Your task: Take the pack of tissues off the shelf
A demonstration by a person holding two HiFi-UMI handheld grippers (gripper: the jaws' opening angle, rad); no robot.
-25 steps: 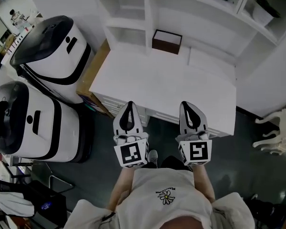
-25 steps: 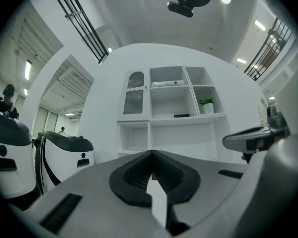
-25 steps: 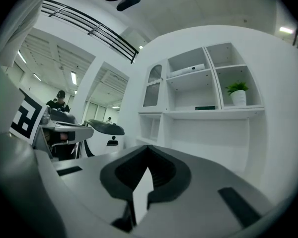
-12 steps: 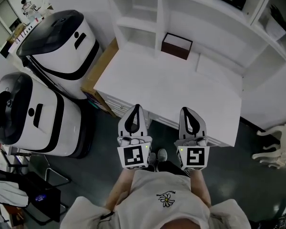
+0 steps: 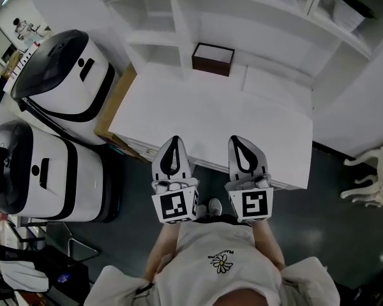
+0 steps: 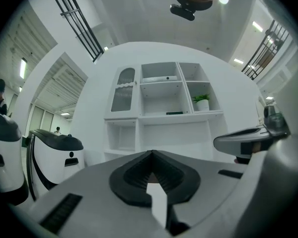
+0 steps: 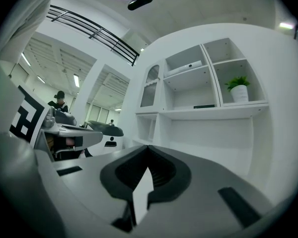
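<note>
The left gripper (image 5: 173,146) and right gripper (image 5: 241,146) are held level at the near edge of the white desk (image 5: 198,116), each with jaws pressed together on nothing. Over the last second only a slight drift is seen, so the reach is judged not begun. Far back, what is probably the flat dark pack of tissues (image 6: 175,113) lies untouched on the white shelf unit (image 6: 139,118).
</note>
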